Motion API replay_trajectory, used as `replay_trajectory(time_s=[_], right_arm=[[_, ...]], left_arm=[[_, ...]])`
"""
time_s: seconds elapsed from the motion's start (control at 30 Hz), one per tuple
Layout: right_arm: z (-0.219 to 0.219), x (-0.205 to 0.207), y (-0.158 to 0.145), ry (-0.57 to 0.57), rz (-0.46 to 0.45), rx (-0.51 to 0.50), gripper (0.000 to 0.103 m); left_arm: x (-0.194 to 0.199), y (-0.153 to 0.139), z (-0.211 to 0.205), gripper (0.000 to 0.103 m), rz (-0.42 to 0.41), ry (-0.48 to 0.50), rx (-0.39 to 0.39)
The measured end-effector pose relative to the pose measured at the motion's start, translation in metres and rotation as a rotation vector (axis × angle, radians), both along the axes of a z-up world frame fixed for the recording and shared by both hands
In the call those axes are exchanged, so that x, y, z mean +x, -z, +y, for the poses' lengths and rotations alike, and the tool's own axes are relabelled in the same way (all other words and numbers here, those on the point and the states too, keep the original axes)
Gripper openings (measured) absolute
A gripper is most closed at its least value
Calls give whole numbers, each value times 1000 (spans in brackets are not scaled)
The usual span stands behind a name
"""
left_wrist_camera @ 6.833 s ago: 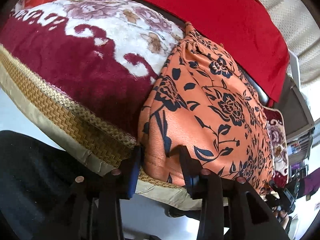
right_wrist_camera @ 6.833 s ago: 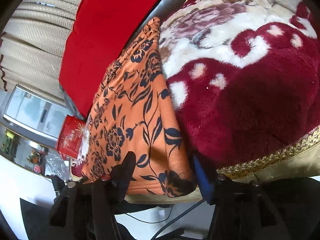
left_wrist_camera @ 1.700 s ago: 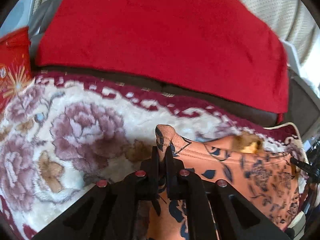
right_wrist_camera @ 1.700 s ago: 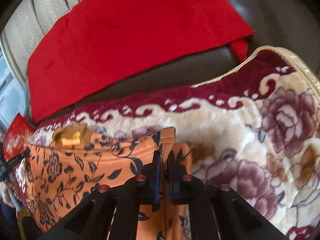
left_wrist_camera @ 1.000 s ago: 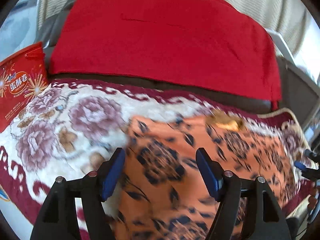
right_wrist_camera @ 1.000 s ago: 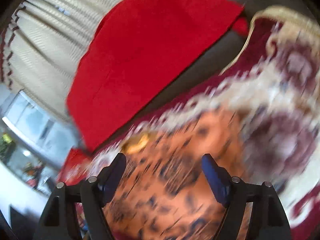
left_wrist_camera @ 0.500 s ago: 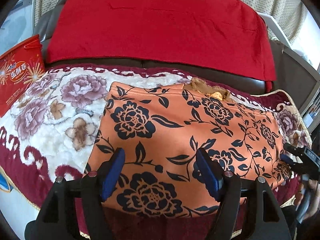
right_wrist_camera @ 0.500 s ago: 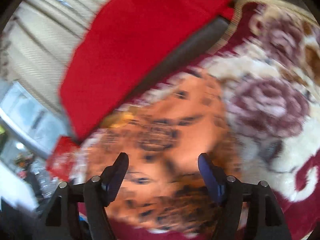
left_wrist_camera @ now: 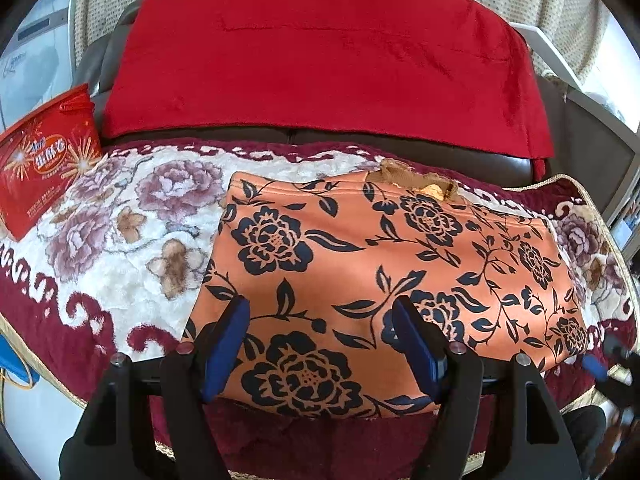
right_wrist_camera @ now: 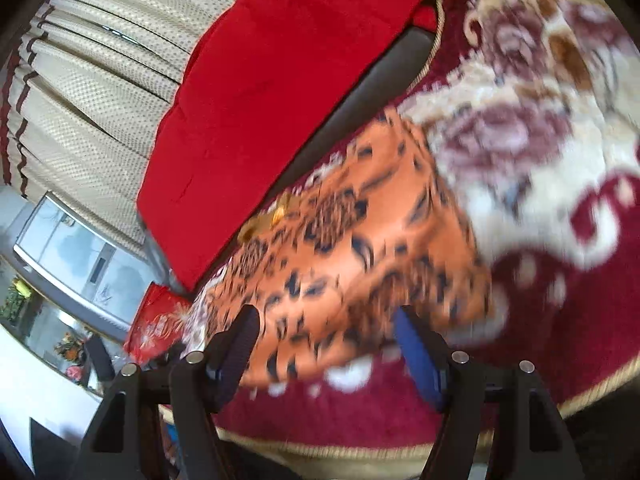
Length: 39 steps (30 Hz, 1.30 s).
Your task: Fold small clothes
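Observation:
An orange garment (left_wrist_camera: 380,272) with a black flower print lies folded flat on the plush floral blanket (left_wrist_camera: 120,220). A tan edge (left_wrist_camera: 416,180) peeks out at its far side. My left gripper (left_wrist_camera: 320,312) hovers open over the garment's near left part, nothing between its blue pads. In the right wrist view, which is blurred, my right gripper (right_wrist_camera: 326,316) stands open above the near right corner of the garment (right_wrist_camera: 360,240). That right gripper (left_wrist_camera: 600,364) also shows at the far right of the left wrist view.
A red cloth (left_wrist_camera: 320,60) covers the dark sofa backrest (left_wrist_camera: 480,164). A red snack bag (left_wrist_camera: 44,164) lies at the blanket's left end. Beige curtains (right_wrist_camera: 100,80) hang behind. The blanket's gold-trimmed edge (right_wrist_camera: 400,448) runs along the front.
Both grippers, earlier shut on the garment's edge at the far side, have let go, opened and drawn back toward the near edge. The garment now lies flat and folded.

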State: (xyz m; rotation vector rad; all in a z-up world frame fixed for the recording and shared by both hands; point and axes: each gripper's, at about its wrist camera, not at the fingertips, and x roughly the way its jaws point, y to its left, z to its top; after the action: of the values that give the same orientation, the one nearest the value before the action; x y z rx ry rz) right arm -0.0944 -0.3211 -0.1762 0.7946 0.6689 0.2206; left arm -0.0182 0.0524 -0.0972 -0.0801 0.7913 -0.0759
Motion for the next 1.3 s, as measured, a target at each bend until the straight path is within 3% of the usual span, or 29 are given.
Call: replay_trajectory(time_s=[0.27,0.7,0.9,1.3], right_arm=[[5,-23,39,18,63,86,74],[9,-11,26,9,43,86,77],[5,-10,28,44,53,87,83],[-14,-12,35,119,70,100,85]], left_arm=[[-8,-9,-20,74,-38,16,89],[-15,-20,-17,74,-68,-7,129],[-14,-17,-19,74,-55,-8,134],[-8,-9,-29,75,-26,6,159]])
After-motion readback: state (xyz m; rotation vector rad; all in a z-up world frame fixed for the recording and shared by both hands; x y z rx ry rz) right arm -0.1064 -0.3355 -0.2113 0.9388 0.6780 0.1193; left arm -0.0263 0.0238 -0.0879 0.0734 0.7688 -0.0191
